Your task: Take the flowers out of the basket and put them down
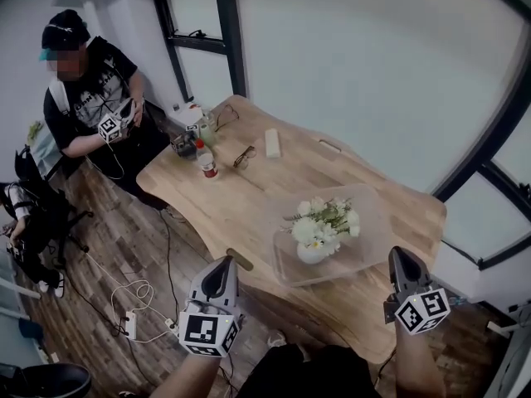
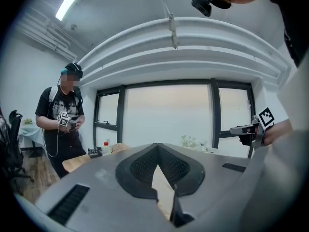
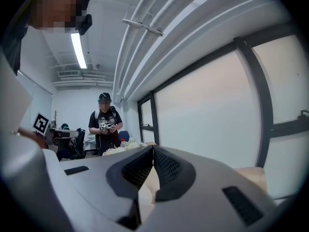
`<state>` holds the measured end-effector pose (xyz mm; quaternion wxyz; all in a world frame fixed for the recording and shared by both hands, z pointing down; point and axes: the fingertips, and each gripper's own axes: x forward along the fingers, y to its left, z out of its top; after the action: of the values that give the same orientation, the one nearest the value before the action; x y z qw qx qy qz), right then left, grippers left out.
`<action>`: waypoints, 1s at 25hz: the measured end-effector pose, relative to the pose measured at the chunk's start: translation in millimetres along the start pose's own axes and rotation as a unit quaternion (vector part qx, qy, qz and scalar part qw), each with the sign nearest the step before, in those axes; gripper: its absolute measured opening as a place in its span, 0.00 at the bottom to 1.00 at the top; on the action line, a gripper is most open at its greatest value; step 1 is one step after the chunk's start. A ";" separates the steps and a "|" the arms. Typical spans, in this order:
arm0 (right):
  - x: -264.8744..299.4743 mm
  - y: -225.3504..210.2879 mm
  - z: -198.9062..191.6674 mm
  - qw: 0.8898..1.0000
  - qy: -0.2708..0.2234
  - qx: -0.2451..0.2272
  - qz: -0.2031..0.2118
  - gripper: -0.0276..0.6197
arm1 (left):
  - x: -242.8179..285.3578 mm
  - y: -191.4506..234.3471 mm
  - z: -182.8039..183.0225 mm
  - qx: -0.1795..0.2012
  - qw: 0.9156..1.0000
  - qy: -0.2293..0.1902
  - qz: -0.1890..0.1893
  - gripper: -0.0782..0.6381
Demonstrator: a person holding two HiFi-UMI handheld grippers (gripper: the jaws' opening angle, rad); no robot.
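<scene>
While flowers (image 1: 324,222) sit in basket (image 1: 375,232), jaws are together

Nothing legible is showing anywhere. The marker cube (image 1: 207,332) on the left gripper (image 1: 222,265) and the marker cube (image 1: 417,309) on the right gripper (image 1: 401,255) are showing only black-and-white square codes, no characters. The bottle (image 1: 206,160) label and the shirt (image 1: 95,89) print are coming out too small to read.

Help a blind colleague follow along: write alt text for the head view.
White flowers stand in a clear basket on a wooden table. The left claw and right claw, both shut and empty, hover by the table's near edge; a person is at far left.
</scene>
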<state>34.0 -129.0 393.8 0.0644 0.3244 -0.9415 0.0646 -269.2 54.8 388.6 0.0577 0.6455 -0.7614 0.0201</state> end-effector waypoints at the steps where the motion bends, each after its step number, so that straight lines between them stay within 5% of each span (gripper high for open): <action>1: 3.5 1.4 1.1 1.000 0.000 0.000 -0.003 0.08 | 3.7 3.0 -0.9 0.000 1.000 0.001 -0.004 0.12; 16: 65.7 -11.6 17.0 1.000 -0.005 -0.011 0.016 0.08 | 48.0 11.0 -1.1 -0.003 1.000 0.006 -0.010 0.12; 25: 109.7 -15.9 14.8 0.994 0.005 -0.026 0.111 0.08 | 72.0 18.1 2.0 0.009 1.000 0.016 0.015 0.12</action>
<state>-43.0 -209.9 398.4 0.0702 0.2161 -0.9726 0.0489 -298.6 -13.0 395.6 0.0636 0.6342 -0.7696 0.0384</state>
